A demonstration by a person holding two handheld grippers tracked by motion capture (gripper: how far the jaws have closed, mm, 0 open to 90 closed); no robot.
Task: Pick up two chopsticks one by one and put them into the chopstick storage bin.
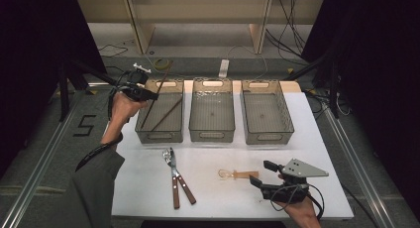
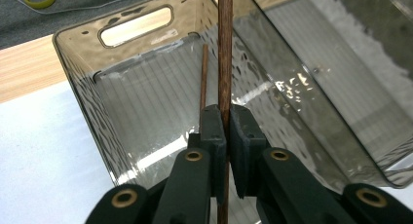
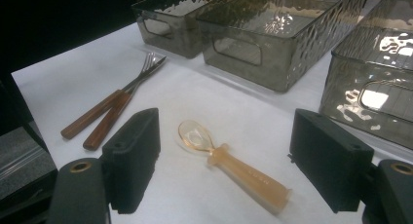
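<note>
Chopstick (image 2: 225, 48) of dark wood is what we hold in the left gripper (image 2: 227, 118), whose fingers (image 2: 213, 131) are pinched narrow on it partway along its length, so that it runs up and down between them in the left gripper view. We see it over the left bin (image 1: 160, 137) of three smoky translucent plastic bins, with its upper end rising past the far wall. In the high view our left gripper (image 1: 148, 95) hangs at the left rim of that bin, and the chopstick (image 1: 157, 91) slants from the gripper up toward the far edge. A second chopstick (image 2: 204, 75) lies inside the same bin, leaning across its floor. The middle bin (image 1: 212, 136) and the right bin (image 1: 267, 138) stand beside it in a row on the white bench (image 1: 148, 183). Our right gripper (image 1: 263, 174) rests low near the front right of the bench, its fingers (image 3: 134, 158) spread wide and gripping nothing. Between them in the right gripper view lies a small amber plastic spoon (image 3: 234, 168), flat on the bench, untouched. Two forks (image 1: 174, 177) with wooden handles lie side by side left of the spoon, tines toward the bins.
</note>
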